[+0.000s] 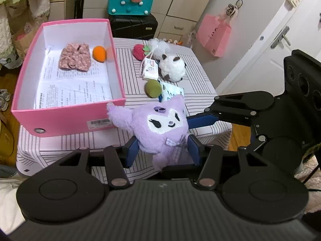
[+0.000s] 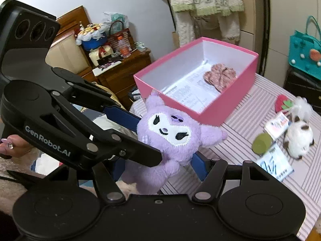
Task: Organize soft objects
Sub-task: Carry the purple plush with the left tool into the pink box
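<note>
Striped table [image 1: 128, 76], plush [image 1: 162, 128] nr box [image 1: 66, 118] rim

Both wrist cameras are looking steeply down, close over the plush [image 1: 164, 128] [image 2: 170, 138], sharing the box [image 1: 68, 118] [image 2: 212, 112] and counter [image 1: 128, 60] [image 2: 250, 108].

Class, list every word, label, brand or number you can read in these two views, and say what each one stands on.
"GenRobot.AI": white letters on the left gripper, right wrist view.
Barcode sticker on the pink box: too small to read.
Printed sheets lining the box: too small.
Hang tag and card on the table: blurred.
</note>
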Motion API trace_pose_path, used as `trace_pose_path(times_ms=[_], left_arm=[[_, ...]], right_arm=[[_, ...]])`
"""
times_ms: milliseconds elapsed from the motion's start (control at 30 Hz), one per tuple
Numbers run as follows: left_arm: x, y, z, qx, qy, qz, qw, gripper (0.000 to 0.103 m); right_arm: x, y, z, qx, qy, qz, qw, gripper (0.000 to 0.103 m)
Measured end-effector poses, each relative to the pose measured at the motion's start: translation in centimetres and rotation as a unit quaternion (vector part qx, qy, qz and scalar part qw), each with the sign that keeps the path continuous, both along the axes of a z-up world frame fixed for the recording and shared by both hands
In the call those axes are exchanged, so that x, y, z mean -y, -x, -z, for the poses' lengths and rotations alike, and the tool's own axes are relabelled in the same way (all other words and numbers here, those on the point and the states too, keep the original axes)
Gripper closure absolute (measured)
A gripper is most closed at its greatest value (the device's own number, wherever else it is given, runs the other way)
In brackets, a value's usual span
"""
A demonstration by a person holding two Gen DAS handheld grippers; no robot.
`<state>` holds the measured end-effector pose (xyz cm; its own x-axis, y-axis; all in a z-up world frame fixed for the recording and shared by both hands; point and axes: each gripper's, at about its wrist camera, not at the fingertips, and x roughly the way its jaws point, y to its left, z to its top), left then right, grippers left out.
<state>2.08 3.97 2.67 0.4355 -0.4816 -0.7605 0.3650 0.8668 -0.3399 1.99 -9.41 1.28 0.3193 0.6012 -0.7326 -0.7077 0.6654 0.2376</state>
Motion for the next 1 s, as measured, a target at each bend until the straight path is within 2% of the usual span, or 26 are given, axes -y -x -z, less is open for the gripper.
trace_pose_path(times_ms=[100,333,400,533,700,900,1000], left_arm=[[-1.1,-0.1,-0.8,0.014,0.002,-0.010,0.9999,0.051],[-3.5,-2.3,-2.7,0.062,-0.006,-0.042,0.9972,0.051],[-4.3,-3.5,-2.9,0.066,-0.002,-0.053,0.9964,0.051],[-5.8,-6.8,-2.6,0.053,0.009,-0.072,0.9960,0.051],[-7.4,-11.9,-1.1,0.015,0.019,-0.101,0.9946,0.051],[-9.2,-17.9,2.3,-0.056,0.029,-0.136,0.9887,0.052],[-9.4,-20.4,3.9,-0.082,0.027,-0.147,0.9854,0.052]], right_arm=[[-1.1,-0.5,-0.8,0.020,0.002,-0.011,1.000,0.030],[-3.5,-2.8,-2.3,0.098,-0.007,-0.033,0.995,0.030],[-4.0,-4.3,-2.5,0.100,-0.016,-0.033,0.994,0.030],[-4.7,-8.1,-2.4,0.071,-0.026,-0.033,0.997,0.030],[-6.2,-13.6,-1.0,0.014,-0.030,-0.027,0.999,0.030],[-8.7,-19.2,1.5,-0.037,0.004,-0.029,0.999,0.030],[-9.8,-21.1,2.7,-0.042,0.027,-0.037,0.998,0.030]])
